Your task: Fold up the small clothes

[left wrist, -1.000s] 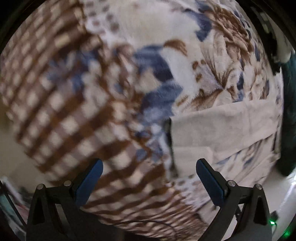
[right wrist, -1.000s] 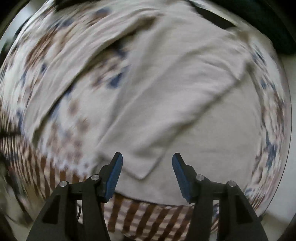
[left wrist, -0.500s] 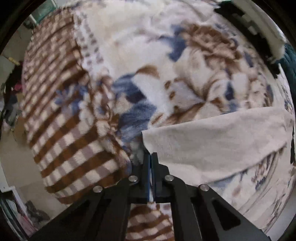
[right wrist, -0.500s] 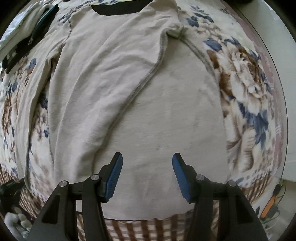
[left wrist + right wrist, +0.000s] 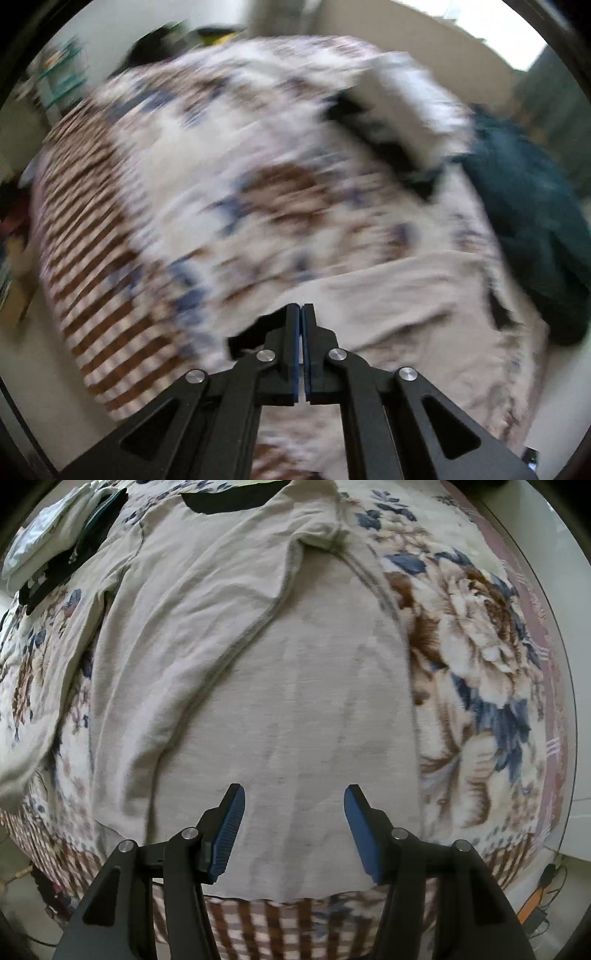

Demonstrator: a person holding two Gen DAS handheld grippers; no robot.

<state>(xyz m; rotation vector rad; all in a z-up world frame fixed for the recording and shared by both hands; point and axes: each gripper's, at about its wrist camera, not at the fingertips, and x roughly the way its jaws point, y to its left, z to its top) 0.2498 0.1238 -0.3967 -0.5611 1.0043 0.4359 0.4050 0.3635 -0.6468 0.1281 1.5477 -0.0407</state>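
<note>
My left gripper [image 5: 302,314] has its fingers pressed together; whether they pinch the beige shirt [image 5: 280,709] I cannot tell. My right gripper [image 5: 294,797] hovers spread above it, flat on the floral blanket [image 5: 480,657].

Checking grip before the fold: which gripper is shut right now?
The left gripper: its jaws are pressed together at the beige garment's edge. The right gripper hangs open above the cloth.
</note>
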